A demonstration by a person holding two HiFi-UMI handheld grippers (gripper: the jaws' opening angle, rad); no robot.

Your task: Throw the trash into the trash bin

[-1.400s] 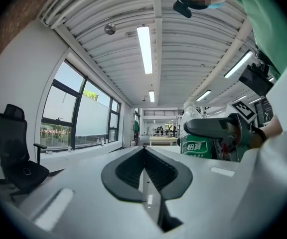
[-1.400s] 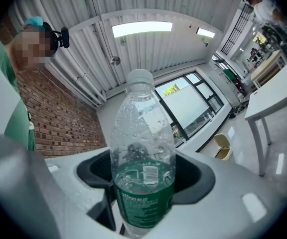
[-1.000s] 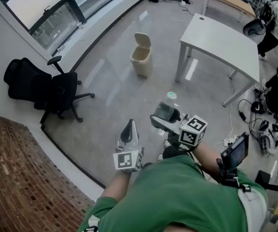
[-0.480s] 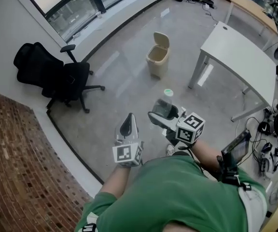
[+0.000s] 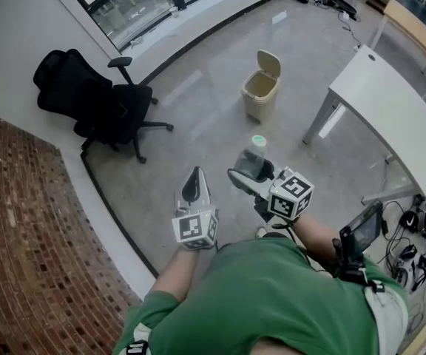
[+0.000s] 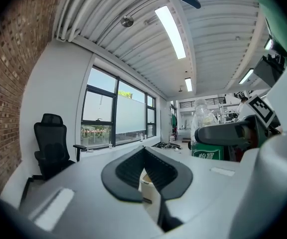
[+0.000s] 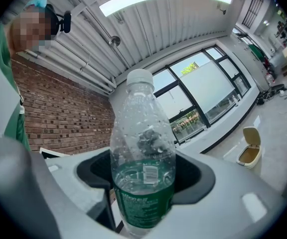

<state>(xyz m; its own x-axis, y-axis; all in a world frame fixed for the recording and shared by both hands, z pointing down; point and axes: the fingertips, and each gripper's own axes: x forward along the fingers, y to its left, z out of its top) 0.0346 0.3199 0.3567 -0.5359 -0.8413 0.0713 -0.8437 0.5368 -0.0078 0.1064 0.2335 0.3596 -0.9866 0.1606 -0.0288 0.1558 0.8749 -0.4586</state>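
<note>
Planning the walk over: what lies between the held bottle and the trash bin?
Only bare grey floor, in the head view, between bottle and trash bin.

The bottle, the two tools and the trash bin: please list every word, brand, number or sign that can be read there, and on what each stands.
No text can be read here with confidence.
On the bottle, held in the right tool: white print and a barcode on the green label, too blurred to read.
On the right tool and the left tool: black-and-white square markers, no words.
On the trash bin: no print visible.
</note>
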